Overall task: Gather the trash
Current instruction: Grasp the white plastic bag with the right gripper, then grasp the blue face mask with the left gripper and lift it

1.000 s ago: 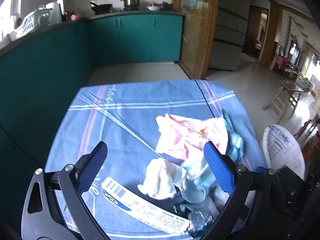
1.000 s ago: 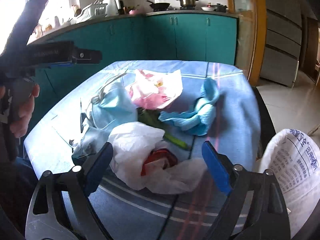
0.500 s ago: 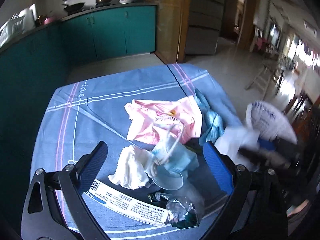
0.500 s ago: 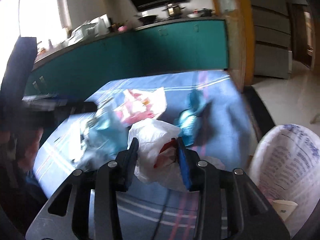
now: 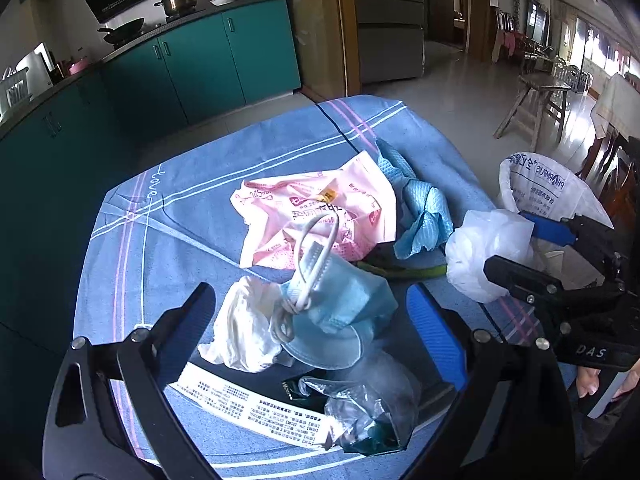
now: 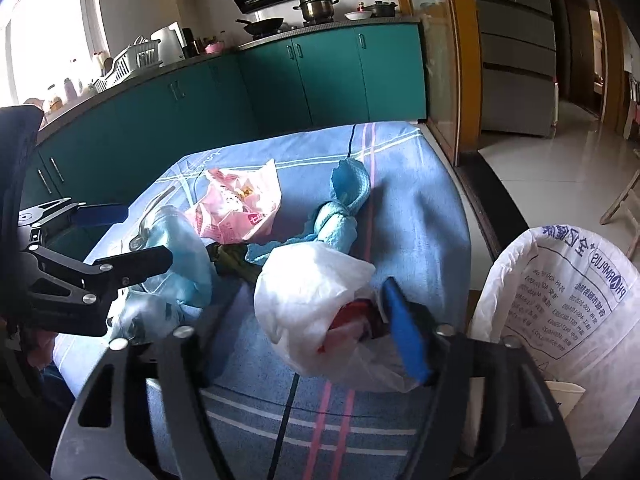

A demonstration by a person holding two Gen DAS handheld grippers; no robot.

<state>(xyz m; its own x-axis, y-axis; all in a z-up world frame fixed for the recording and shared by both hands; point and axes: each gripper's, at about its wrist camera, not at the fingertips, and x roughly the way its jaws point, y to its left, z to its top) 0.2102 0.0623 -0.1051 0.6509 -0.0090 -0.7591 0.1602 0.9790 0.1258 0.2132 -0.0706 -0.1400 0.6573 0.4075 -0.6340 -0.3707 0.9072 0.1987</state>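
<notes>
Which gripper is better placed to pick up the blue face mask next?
The left gripper. Its open jaws already frame the blue face mask from both sides. The right gripper, jaws opening, is busy at the white plastic bag near the sack.

Two close wrist views, shared tablecloth (image 5: pixel 192 216).

Teal lower cabinets (image 6: pixel 328 76) under a dark countertop run along the left and upper part of the frame — a steel pot (image 6: pixel 317 6) and a black wok (image 6: pixel 262 24) sit on top. Upper left, a bright window (image 6: pixel 48 32) glows. At right, a glossy pale tiled floor (image 5: pixel 452 104) leads past an orange-brown wooden door frame (image 6: pixel 452 60) — a wooden bench (image 5: pixel 532 100) stands beyond.
</notes>
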